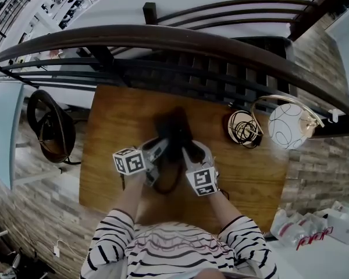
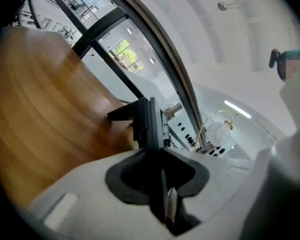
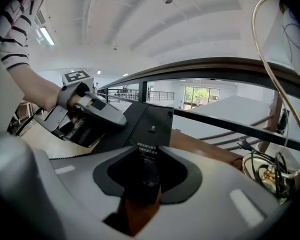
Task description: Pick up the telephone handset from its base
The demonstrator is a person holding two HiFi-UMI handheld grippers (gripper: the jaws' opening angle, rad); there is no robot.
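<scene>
Left gripper (image 2: 159,156): jaws shut on a thin black edge of the telephone (image 1: 173,131), which sits mid-desk. Right gripper (image 3: 145,171): jaws pinched on its labelled black panel. We cannot separate handset from base, so we judge the grasp made and the lift unconfirmed. Wooden desk (image 1: 119,121); cable coil (image 1: 244,128) and globe lamp (image 1: 288,127) at right; dark railing (image 1: 180,39) behind.

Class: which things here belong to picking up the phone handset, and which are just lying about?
In the job: telephone, left gripper, right gripper (both clamped on it).
Lying about: globe lamp, coiled cable at its foot, railing.
</scene>
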